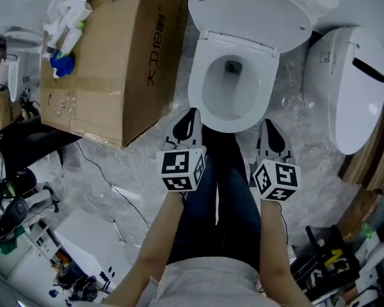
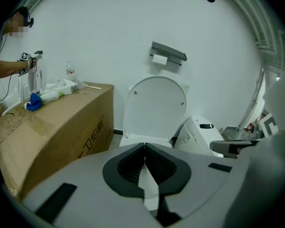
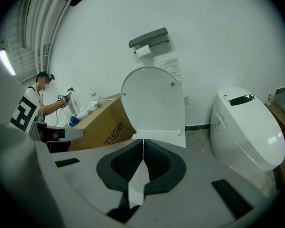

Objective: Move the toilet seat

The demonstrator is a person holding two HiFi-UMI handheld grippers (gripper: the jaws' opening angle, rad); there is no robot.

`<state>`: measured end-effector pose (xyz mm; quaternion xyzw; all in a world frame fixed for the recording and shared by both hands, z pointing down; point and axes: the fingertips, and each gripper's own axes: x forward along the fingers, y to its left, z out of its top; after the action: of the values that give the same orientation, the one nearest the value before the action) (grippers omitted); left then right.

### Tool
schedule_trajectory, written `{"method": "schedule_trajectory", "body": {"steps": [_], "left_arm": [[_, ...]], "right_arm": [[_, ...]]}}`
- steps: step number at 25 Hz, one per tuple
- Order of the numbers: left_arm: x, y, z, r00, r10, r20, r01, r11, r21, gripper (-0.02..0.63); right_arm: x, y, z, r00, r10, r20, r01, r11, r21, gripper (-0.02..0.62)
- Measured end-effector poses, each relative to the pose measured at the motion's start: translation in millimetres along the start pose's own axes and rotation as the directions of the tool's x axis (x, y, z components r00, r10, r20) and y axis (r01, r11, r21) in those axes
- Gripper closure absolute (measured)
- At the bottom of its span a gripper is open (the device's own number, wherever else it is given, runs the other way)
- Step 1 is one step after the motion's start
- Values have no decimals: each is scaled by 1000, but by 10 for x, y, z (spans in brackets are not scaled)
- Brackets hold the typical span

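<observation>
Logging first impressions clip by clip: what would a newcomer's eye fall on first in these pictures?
The open white toilet at top centre, its lid raised, draws the eye first. Just below its bowl, the left gripper and right gripper point at it, both shut and empty. A big cardboard box stands to its left and a second, closed toilet to its right.
</observation>
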<state>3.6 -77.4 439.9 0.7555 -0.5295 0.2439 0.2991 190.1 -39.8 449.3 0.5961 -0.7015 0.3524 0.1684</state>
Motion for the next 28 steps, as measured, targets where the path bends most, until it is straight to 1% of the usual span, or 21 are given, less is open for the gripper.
{"method": "schedule_trajectory", "body": {"steps": [2,5,11,15,18,19,21,23,28], "left_arm": [[52,39,-63,1000,1,-17,-1,1000,5,591],[182,120,-159,999,11,-35,-10,999,38,590],[472,316,-631,989,2,-150,2,1000,26,589],[594,480,-879,980,20,-198,-17,1000,16,589],[687,540,-1045,972,1,-233,2,1000,12,586],[723,555,-1104,969,-10,-247,10,1000,1,578],[784,583,-1229,962,-29,-273,21,999,-34,535],[840,614,-1360,955,-49,-293,34,998,-58,518],[1048,646,-1718,935,-105,-339,74,992,-102,451]], "right_arm": [[44,-26,-67,1000,-1,-9,1,1000,18,583],[161,-41,-212,999,19,-29,-18,999,41,581],[326,-93,-611,995,21,-102,-15,998,63,581],[457,-149,-815,990,13,-139,-8,999,39,581],[565,-222,-953,986,5,-166,-2,1000,20,581],[608,-252,-1009,984,4,-179,0,1000,19,581],[677,-312,-1134,979,-3,-205,6,1000,18,581],[729,-367,-1253,976,-16,-218,22,999,25,581],[901,-511,-1562,965,-39,-259,63,994,86,581]]}}
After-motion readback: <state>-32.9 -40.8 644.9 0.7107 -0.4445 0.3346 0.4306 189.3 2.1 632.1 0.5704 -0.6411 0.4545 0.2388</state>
